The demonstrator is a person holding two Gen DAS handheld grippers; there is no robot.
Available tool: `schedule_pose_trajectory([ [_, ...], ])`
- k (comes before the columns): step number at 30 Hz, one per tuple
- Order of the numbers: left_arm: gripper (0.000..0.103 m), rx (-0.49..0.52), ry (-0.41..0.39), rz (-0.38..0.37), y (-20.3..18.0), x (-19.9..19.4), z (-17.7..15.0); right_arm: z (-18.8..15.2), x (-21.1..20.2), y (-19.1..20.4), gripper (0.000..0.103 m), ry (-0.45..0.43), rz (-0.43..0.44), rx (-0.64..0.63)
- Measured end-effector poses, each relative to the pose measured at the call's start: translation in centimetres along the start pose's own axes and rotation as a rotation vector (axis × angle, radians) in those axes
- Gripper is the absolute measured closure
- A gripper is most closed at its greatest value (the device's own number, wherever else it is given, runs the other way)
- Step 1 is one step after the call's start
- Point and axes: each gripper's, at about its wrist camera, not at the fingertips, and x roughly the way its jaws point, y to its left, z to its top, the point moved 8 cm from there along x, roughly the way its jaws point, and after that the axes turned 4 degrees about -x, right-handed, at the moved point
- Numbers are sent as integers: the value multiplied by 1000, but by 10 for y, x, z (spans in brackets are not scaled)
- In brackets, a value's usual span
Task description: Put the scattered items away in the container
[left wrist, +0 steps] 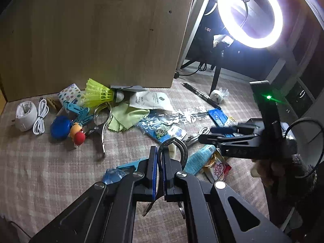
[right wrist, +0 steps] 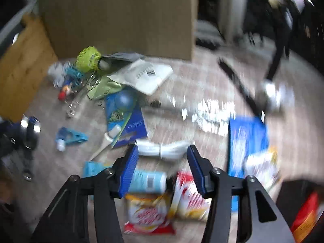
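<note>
Small items lie scattered on a checked cloth. In the left wrist view my left gripper is shut on a black looped clip, whose loop sticks out past the pads. My right gripper is open in a blurred view. It hangs above a coiled white cable, a light blue tube and Coffee-mate sachets, and its pads press on nothing. From the left wrist view, the right gripper is at the right, over the tube and a sachet.
A tall brown box wall stands behind the clutter. In front of it lie a yellow shuttlecock, white pouch, green cloth, blue clips, a blue disc and a white charger. A ring light glares at the upper right.
</note>
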Motion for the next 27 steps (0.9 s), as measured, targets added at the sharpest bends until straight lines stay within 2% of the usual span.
schedule_pose_trajectory([
  [3,99,1,7,-1,3,-2,-2,0,5,14,53,52,62,-166],
  [6,99,7,10,9,6,-4,-4,-5,7,19,53,100,37,-347],
  [12,99,-20,12,1,11,-1,-1,-2,29,21,55,156,52,-442],
  [14,99,-26,16,-4,11,0,-1,1,31,20,63,155,107,-397],
  [15,99,-24,16,-4,10,0,-1,3,31,16,77,151,117,-362],
  [17,99,-22,18,-4,9,0,-1,3,28,8,87,150,154,-290],
  [21,99,-32,16,-21,3,0,0,-4,13,-6,88,101,208,-149],
  [24,99,-36,12,-41,-6,-2,1,-5,-9,-18,88,8,239,-21],
  [27,99,-34,7,-61,-20,-6,2,8,-38,-37,88,-121,261,142],
])
